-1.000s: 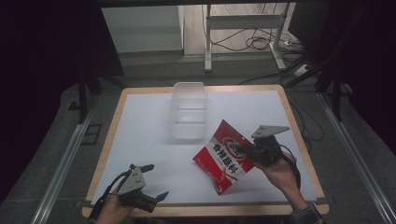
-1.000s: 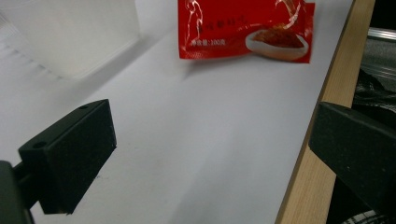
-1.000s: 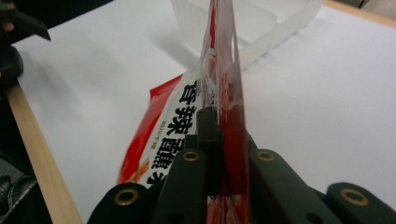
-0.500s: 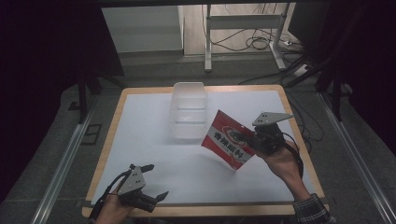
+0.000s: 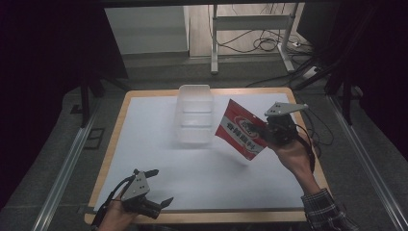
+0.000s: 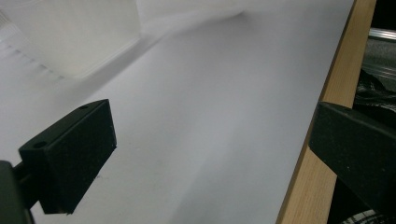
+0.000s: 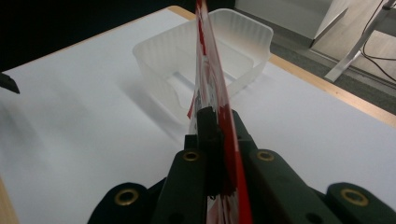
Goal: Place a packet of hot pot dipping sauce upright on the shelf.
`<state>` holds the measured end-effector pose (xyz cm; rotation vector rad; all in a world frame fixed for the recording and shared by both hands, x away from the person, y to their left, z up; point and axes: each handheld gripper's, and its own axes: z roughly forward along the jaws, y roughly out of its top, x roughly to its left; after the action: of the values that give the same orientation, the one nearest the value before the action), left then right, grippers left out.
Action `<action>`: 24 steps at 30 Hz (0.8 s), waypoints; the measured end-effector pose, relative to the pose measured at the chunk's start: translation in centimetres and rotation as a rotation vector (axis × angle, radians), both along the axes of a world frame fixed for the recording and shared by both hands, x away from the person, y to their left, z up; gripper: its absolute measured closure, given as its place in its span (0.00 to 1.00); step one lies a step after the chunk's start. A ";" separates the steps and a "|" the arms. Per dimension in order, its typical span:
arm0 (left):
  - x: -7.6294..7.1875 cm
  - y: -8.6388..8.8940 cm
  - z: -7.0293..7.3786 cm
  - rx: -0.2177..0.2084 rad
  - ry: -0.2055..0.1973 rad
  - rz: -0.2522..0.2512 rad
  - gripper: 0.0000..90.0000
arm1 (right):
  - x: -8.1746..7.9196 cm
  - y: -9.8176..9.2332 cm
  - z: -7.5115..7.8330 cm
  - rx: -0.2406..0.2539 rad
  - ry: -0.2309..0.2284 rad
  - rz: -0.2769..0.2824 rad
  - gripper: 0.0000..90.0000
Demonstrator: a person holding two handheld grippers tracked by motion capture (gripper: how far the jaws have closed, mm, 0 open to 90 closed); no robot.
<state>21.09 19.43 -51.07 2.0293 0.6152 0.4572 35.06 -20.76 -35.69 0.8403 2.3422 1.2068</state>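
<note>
White sheet covers a wood-edged table (image 5: 111, 144); dark room around it, cables on the floor at top of frame.

Snack packet (image 5: 242, 129): flat foil pouch, red with a white band and dark print, glossy. In the high view it sits right of centre, tilted, lifted clear of the sheet with its shadow below. In the right gripper view it stands edge-on up the middle of the frame.

Right gripper (image 5: 269, 132) is clamped on the packet's right edge, jaws pinched flat against both faces; packet sticks out to the left of it. Clear plastic tub (image 5: 195, 117) is just left of the packet, upper centre, not touching.

Left gripper (image 5: 159, 187) sits at lower left near the table's front edge, jaws spread wide apart, nothing between them but bare sheet.
</note>
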 end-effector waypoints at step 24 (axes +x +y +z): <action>0.0 0.0 0.0 0.000 -0.001 -0.001 0.01 | 4.3 1.5 1.4 0.025 -0.010 -0.003 0.98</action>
<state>21.06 19.43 -51.07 2.0295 0.6137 0.4580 39.36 -19.24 -34.30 0.8435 2.3223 1.2382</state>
